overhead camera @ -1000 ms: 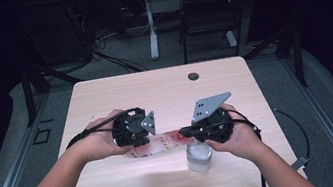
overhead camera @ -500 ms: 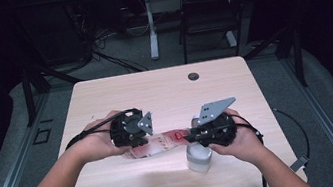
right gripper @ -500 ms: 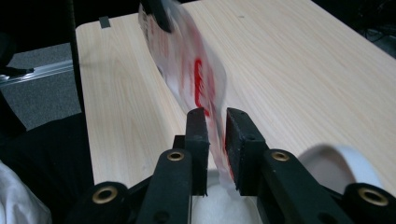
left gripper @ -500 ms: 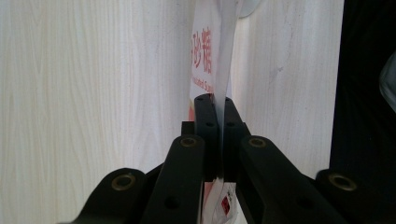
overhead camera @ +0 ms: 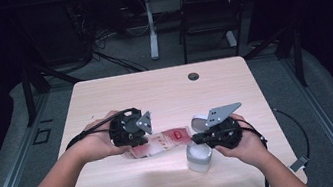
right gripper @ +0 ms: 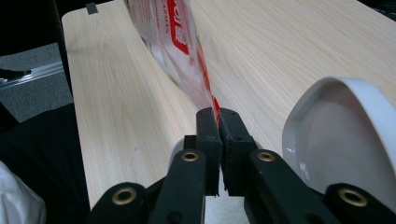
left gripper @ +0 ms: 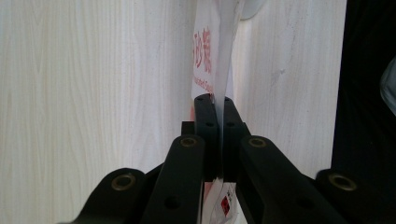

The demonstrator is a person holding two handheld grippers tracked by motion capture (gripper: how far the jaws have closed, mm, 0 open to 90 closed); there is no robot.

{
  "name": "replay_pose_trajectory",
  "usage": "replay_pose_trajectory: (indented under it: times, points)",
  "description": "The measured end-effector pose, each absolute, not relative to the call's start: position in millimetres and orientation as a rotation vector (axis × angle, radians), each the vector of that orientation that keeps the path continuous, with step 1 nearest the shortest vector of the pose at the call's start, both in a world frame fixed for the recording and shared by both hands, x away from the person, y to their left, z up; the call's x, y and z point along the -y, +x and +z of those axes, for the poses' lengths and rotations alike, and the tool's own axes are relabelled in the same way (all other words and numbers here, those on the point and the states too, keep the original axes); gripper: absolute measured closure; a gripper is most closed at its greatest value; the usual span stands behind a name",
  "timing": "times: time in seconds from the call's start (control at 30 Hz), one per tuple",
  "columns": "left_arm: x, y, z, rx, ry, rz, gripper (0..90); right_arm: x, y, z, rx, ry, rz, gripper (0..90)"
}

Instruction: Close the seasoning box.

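A red and white plastic packet (overhead camera: 162,142) hangs stretched between my two grippers, low over the wooden table (overhead camera: 164,94). My left gripper (overhead camera: 138,142) is shut on its left end; in the left gripper view the film (left gripper: 205,51) runs out from between the closed jaws (left gripper: 217,100). My right gripper (overhead camera: 195,139) is shut on the packet's other end (right gripper: 177,28), the jaws (right gripper: 218,112) having just closed on its edge. A white cup (overhead camera: 199,158) stands directly under the right gripper. A white round-rimmed piece (right gripper: 341,140) sits right beside the right jaws.
A small dark grommet (overhead camera: 193,76) sits near the table's far edge. Cables (overhead camera: 291,124) trail from both grippers over the table's sides. A chair (overhead camera: 208,16) and a table leg (overhead camera: 150,25) stand on the floor beyond.
My right gripper has sunk toward the white cup, bringing the packet's right end lower. The left gripper has stayed where it was, still clamped on the packet.
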State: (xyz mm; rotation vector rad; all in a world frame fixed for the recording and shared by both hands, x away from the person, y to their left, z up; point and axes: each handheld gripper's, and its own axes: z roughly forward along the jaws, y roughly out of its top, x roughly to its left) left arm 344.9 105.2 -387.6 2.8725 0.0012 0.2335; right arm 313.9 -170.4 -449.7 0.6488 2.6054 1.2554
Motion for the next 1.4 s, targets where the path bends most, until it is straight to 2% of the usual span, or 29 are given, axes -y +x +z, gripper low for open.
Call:
replay_pose_trajectory:
  times: [0.53,0.77,1.03,1.17,1.2,1.4]
  points:
    - [-121.2,350.5,-393.1,-0.059,2.833,0.244,90.0,156.7,316.8,-430.7,-2.606,0.582,1.210,90.0]
    - [-125.6,349.7,-396.6,-0.069,2.823,0.224,90.0,155.0,317.3,-437.9,-2.608,0.587,1.248,90.0]
    - [-122.5,350.4,-398.3,-0.049,2.822,0.223,90.0,148.7,320.7,-451.2,-2.619,0.591,1.202,80.4]
    - [-123.2,350.8,-398.6,-0.062,2.819,0.234,90.0,147.0,322.7,-454.0,-2.620,0.591,1.195,85.2]
    - [-123.5,351.1,-398.9,-0.060,2.818,0.237,90.0,147.5,323.6,-452.9,-2.625,0.592,1.203,89.7]
    - [-128.3,351.6,-402.7,-0.076,2.802,0.230,90.0,144.4,323.8,-448.6,-2.647,0.580,1.180,90.0]
